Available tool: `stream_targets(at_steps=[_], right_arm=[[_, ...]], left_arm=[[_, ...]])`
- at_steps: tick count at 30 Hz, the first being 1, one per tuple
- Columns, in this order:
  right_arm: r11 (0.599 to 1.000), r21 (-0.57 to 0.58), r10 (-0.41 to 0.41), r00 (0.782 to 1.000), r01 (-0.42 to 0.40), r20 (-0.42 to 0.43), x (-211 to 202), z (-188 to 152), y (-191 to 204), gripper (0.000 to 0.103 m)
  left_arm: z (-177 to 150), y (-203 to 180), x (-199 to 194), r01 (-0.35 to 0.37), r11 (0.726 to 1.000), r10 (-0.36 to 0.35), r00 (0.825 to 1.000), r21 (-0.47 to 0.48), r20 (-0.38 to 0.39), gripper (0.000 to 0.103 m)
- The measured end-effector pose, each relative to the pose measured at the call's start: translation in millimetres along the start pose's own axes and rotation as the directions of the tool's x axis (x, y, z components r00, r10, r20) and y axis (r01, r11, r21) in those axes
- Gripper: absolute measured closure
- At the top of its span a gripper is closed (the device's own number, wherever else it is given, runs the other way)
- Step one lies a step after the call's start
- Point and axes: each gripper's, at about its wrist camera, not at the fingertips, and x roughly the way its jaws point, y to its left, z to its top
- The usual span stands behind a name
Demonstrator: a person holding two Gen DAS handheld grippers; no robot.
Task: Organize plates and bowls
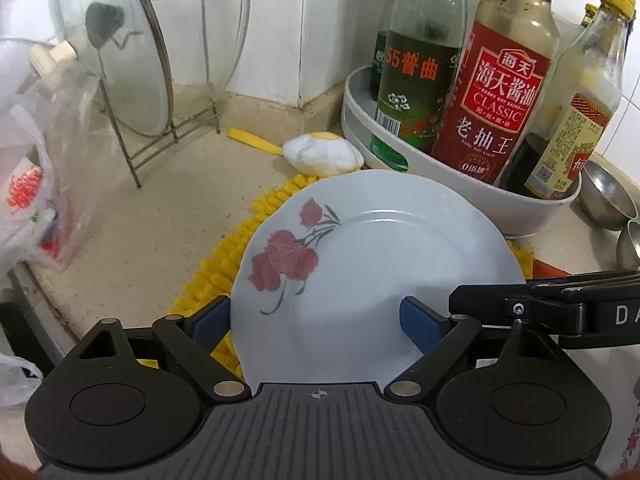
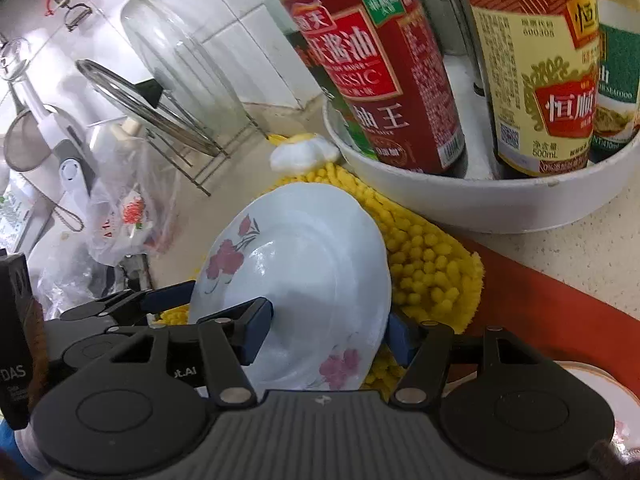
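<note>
A white plate with red flowers point(image 1: 372, 264) is held tilted above a yellow chenille mat point(image 1: 224, 268). My left gripper point(image 1: 316, 320) straddles the plate's near rim, one blue pad below the rim and one above it, jaws wide apart. My right gripper point(image 2: 328, 332) also straddles the same plate point(image 2: 304, 264), one pad on its face and one behind its rim. The right gripper's body shows in the left wrist view point(image 1: 560, 304). Another flowered plate's rim point(image 2: 616, 396) shows at the lower right.
A white turntable tray point(image 1: 520, 204) with several sauce bottles stands right behind the plate. A wire rack with glass pot lids point(image 1: 120, 60) stands at the back left. A plastic bag point(image 1: 28, 184) lies left. Steel bowls point(image 1: 604, 196) sit at right. A white and yellow brush point(image 1: 320, 152) lies behind the mat.
</note>
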Motion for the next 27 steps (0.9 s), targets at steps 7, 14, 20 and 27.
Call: stream_targets(at_steps=[7, 14, 20, 27], right_arm=[[1.000, -0.001, 0.023, 1.000, -0.023, 0.012, -9, -4, -1, 0.046], [0.999, 0.015, 0.045, 0.998, -0.045, 0.037, -23, -7, -6, 0.046], [0.998, 0.019, 0.054, 0.997, -0.056, 0.057, -36, -10, -9, 0.045], [0.998, 0.053, 0.037, 0.996, -0.041, 0.078, -57, -22, -23, 0.045]], left_arm=[[-2, -7, -12, -0.022, 1.000, 0.022, 1.000, 0.000, 0.007, 0.010], [-2, -21, -26, -0.040, 0.999, 0.040, 0.999, 0.013, 0.029, 0.010], [-4, -34, -37, -0.037, 0.999, 0.036, 0.998, 0.024, 0.045, 0.010], [-10, -63, -40, 0.003, 0.998, -0.006, 0.999, 0.068, 0.034, 0.010]])
